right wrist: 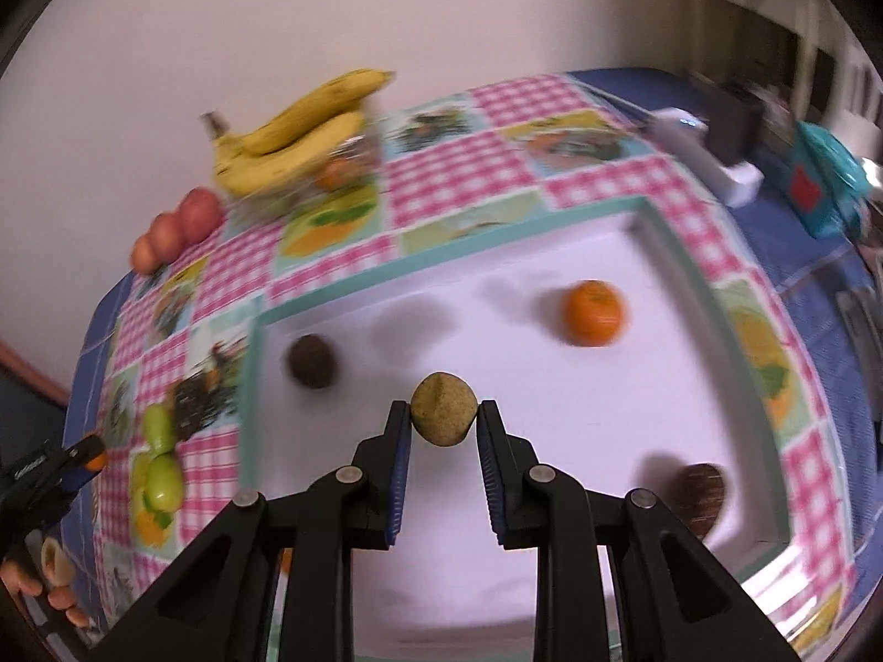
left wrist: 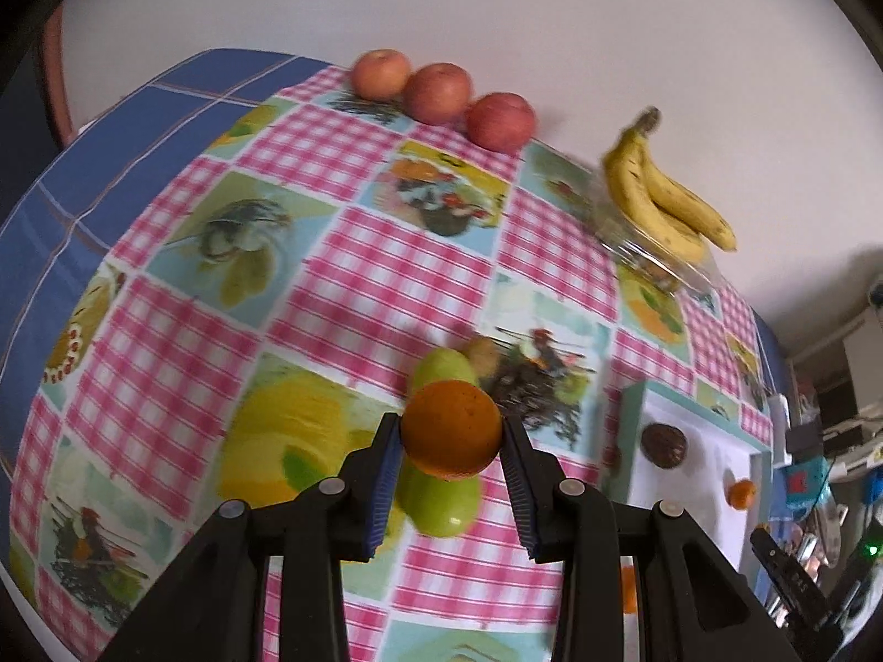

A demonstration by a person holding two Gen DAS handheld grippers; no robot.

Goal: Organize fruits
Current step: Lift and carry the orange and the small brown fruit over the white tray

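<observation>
Left gripper [left wrist: 450, 430] clamps an orange [left wrist: 451, 427] above the green pears [left wrist: 441, 502] on the tablecloth [left wrist: 353, 276]. Right gripper [right wrist: 444, 414] pinches a kiwi [right wrist: 443, 409] over the white tray [right wrist: 552, 441], likely sorting it with the brown fruit [right wrist: 312, 361] and tangerine [right wrist: 593, 313].

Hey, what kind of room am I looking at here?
Probably a home dining or kitchen corner: a table with a fruit-print checked tablecloth against a plain wall, bananas and apples lined up, household clutter at the edge.
</observation>
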